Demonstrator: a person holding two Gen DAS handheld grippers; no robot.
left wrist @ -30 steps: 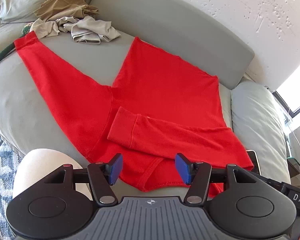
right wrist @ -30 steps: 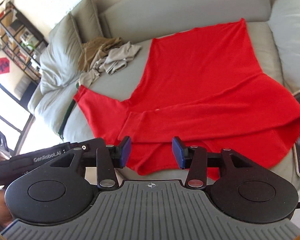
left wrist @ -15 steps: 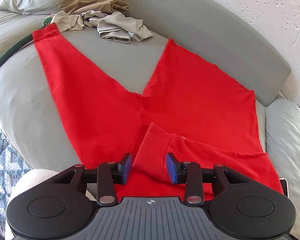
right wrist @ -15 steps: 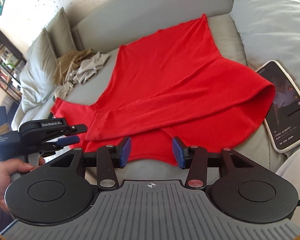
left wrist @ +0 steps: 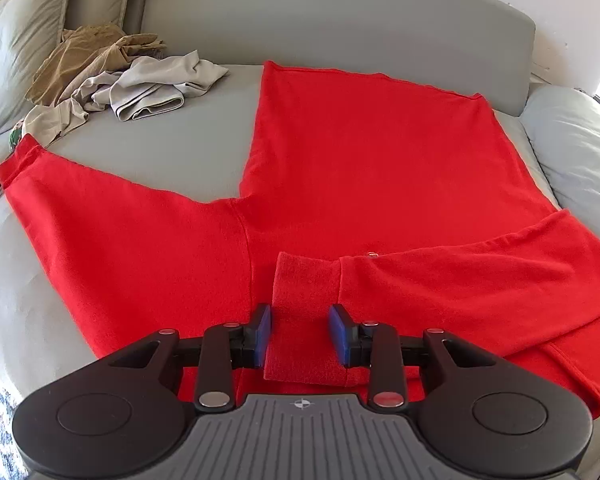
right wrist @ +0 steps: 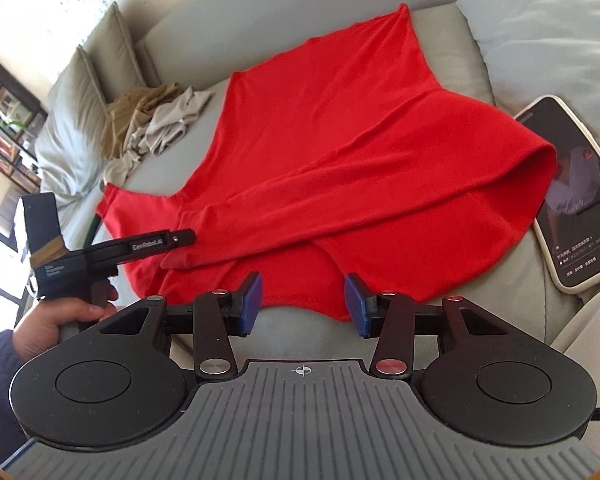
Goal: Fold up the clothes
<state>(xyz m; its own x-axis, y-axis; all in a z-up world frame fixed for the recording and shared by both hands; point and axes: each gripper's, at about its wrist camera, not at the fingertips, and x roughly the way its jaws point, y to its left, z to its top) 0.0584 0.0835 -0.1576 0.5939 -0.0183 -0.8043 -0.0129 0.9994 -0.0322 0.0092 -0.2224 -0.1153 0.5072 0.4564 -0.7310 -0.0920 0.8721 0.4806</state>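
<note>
Sweater [left wrist: 372,168] lies spread on our sofa [left wrist: 172,152], one sleeve [left wrist: 460,280] folded across, the other [left wrist: 120,232] stretched out. Our left gripper [left wrist: 300,330] straddles the folded cuff [left wrist: 304,288], jaws spread; right gripper [right wrist: 302,304] spread, empty. We judge folding partway.

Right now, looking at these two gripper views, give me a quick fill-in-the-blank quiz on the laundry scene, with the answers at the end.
1. The long-sleeved shirt spread on the sofa is ____ in colour.
2. The cuff of the folded-over sleeve lies between the open jaws of the ____ gripper.
3. Beside the shirt, near the right gripper, lies a ____ with its screen lit.

Answers: red; left; phone
</note>
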